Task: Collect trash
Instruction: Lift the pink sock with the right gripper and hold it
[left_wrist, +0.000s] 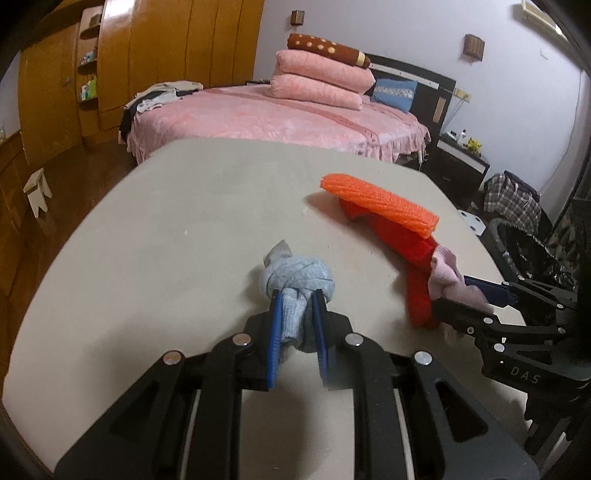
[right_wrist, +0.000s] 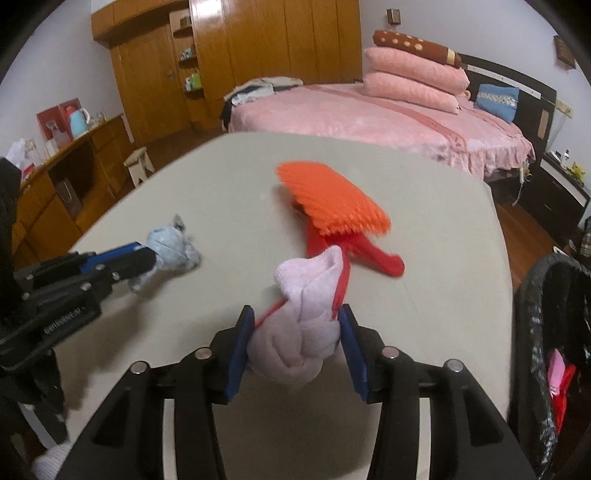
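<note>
My left gripper (left_wrist: 298, 295) is shut on a knotted light-blue sock (left_wrist: 295, 278), held just above the beige table (left_wrist: 166, 240). It also shows in the right wrist view (right_wrist: 147, 258) with the blue sock (right_wrist: 170, 251). My right gripper (right_wrist: 295, 314) is shut on a knotted pale-pink sock (right_wrist: 306, 317), with a red sock (right_wrist: 354, 247) caught beside it. In the left wrist view the right gripper (left_wrist: 476, 295) holds the pink sock (left_wrist: 448, 277). An orange foam net (left_wrist: 380, 203) lies on the red sock (left_wrist: 402, 240); the net also shows in the right wrist view (right_wrist: 332, 199).
A black-lined trash bin (right_wrist: 546, 332) stands at the table's right edge with pink and red items inside; it also shows in the left wrist view (left_wrist: 524, 247). A pink bed (left_wrist: 277, 118) lies beyond the table. A wooden wardrobe (right_wrist: 258, 48) and small stool (right_wrist: 140, 162) are to the left.
</note>
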